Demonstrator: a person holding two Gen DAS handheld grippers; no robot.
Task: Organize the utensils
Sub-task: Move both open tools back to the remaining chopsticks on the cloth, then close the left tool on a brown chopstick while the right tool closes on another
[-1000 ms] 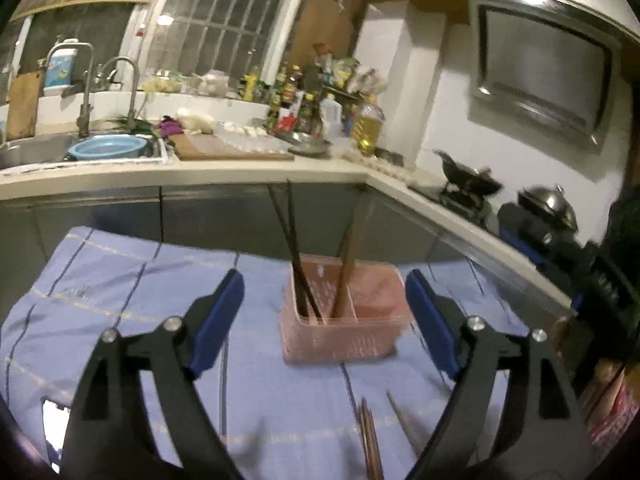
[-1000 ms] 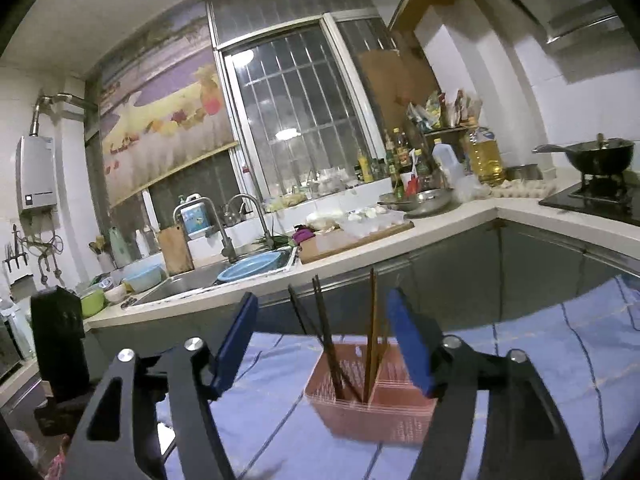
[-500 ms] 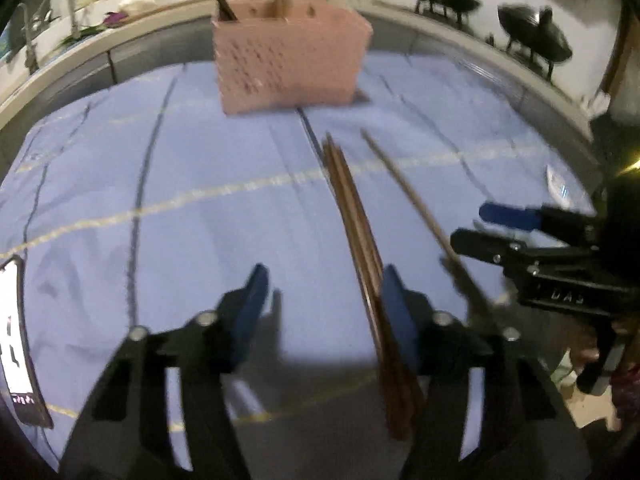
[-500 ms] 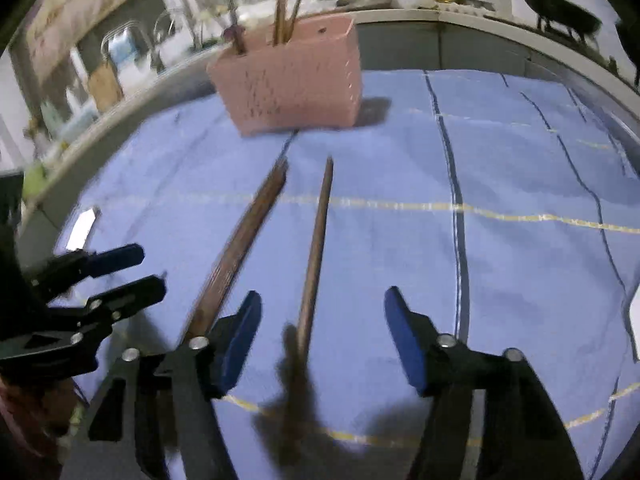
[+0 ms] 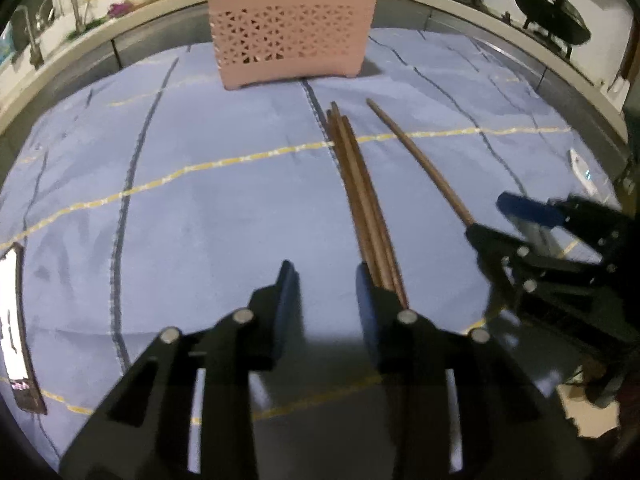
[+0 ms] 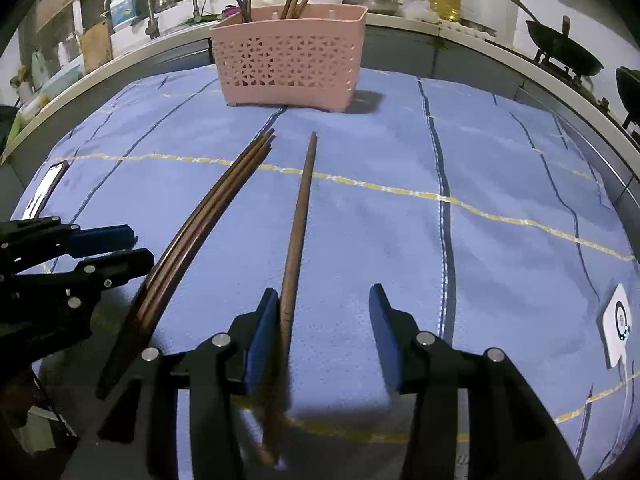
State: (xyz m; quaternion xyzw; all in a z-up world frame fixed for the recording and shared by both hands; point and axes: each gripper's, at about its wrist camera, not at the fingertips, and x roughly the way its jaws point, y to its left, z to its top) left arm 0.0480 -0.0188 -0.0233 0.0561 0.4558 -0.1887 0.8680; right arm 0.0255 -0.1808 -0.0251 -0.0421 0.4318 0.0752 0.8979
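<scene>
A pink perforated basket (image 5: 292,40) (image 6: 288,64) stands at the far side of the blue cloth with several chopsticks upright in it. A bundle of brown chopsticks (image 5: 360,192) (image 6: 192,232) lies on the cloth. Its near end runs along the outer side of my left gripper's (image 5: 326,284) right finger. The left jaws are closing with only cloth between them. A single chopstick (image 5: 420,164) (image 6: 300,216) lies to the right of the bundle. My right gripper (image 6: 324,304) straddles its near end. Those jaws are closing too: the stick rests against the left pad, and the right pad stands apart.
A phone (image 5: 16,320) (image 6: 44,188) lies at the cloth's left edge, and a small white device (image 6: 618,320) at its right edge. Behind the table, a counter carries a sink (image 6: 132,8), bottles and woks (image 6: 560,48).
Both grippers have tipped down from facing the kitchen and sunk to the cloth beside the loose chopsticks. Both pairs of jaws have narrowed, the left more.
</scene>
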